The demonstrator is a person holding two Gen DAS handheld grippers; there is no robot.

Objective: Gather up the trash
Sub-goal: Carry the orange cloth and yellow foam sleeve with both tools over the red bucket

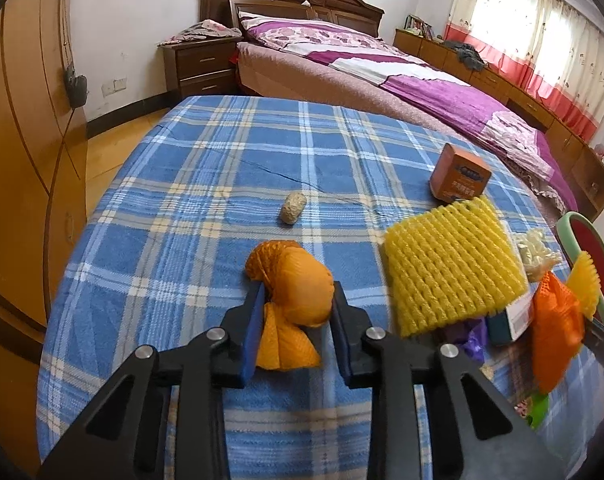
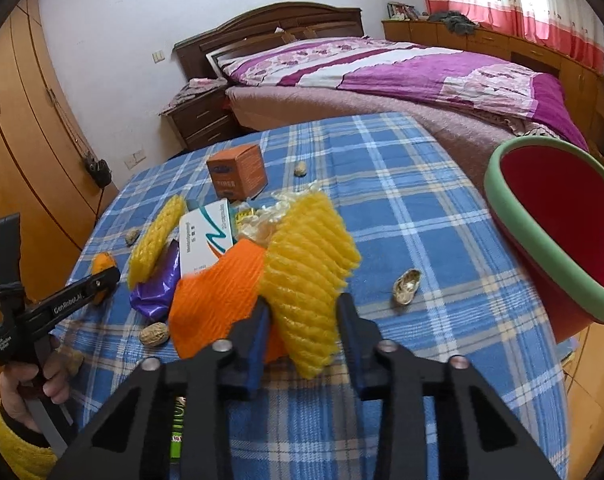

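Trash lies scattered on the blue plaid tablecloth (image 1: pixel 206 168). Left wrist view: left gripper (image 1: pixel 298 300) has its jaws pinching an orange foam net (image 1: pixel 294 280), bunched between the blue pads. Peanut shell (image 1: pixel 293 208) sits alone further out on the cloth. To the right, a yellow foam net (image 1: pixel 450 264), an orange box (image 1: pixel 460 174) behind it, a second orange net (image 1: pixel 558 320) at the edge, blurred.

Right wrist view: right gripper (image 2: pixel 302 324) has its jaws around a yellow foam sleeve (image 2: pixel 310 272), which touches both pads; orange net (image 2: pixel 218 300) overlaps it on the left. White medicine box (image 2: pixel 206 240), purple wrapper (image 2: pixel 158 284), another yellow net (image 2: pixel 158 236) lie in the pile behind. Cracked shell (image 2: pixel 406 286) sits right of the gripper. Red bin with green rim (image 2: pixel 562 224) stands at the table's right edge. Bed (image 2: pixel 402 76) behind.
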